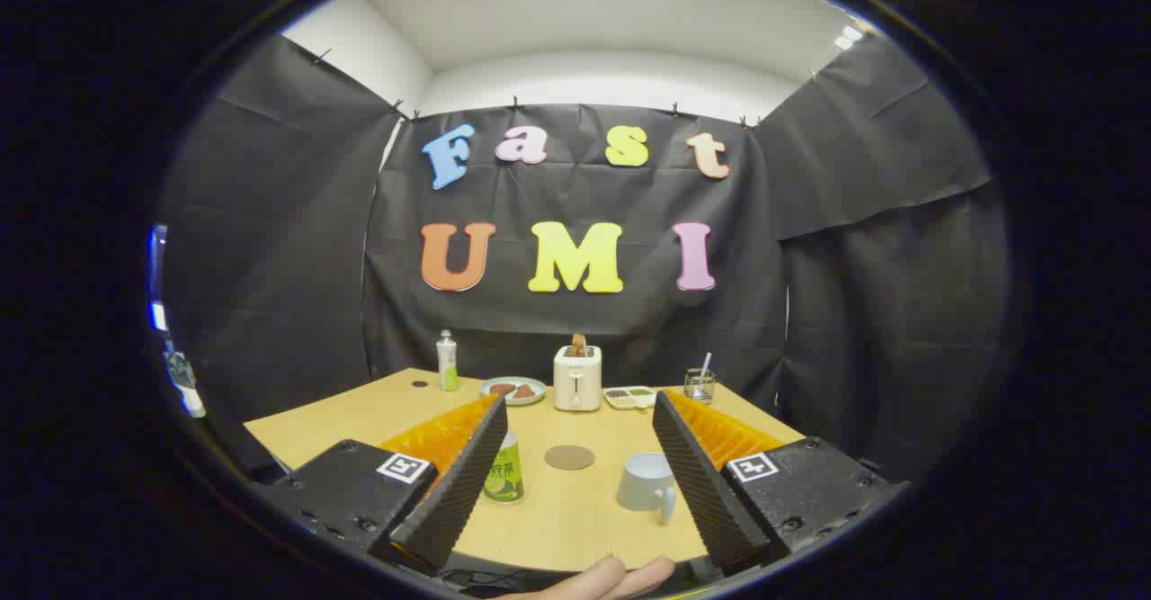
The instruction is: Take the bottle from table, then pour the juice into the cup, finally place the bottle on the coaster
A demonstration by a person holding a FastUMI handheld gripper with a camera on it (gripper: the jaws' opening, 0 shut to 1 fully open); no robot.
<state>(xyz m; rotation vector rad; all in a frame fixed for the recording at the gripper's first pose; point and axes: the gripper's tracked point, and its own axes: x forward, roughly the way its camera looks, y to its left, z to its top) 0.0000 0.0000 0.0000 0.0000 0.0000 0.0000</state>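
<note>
My gripper (580, 416) is open, its two black ribbed fingers (468, 483) spread wide above the wooden table (575, 514). A green-labelled juice bottle (504, 469) stands on the table just inside the left finger, partly hidden by it. A pale grey cup (649, 483) with its handle toward me sits close to the right finger. The round brown coaster (569, 457) lies flat between bottle and cup, a little farther out. Nothing is held between the fingers.
Along the table's far edge stand a second bottle (447, 362), a plate with food (513, 390), a white toaster (577, 378), a small divided dish (629, 397) and a glass with a straw (699, 385). A person's fingers (602, 579) show at the near edge.
</note>
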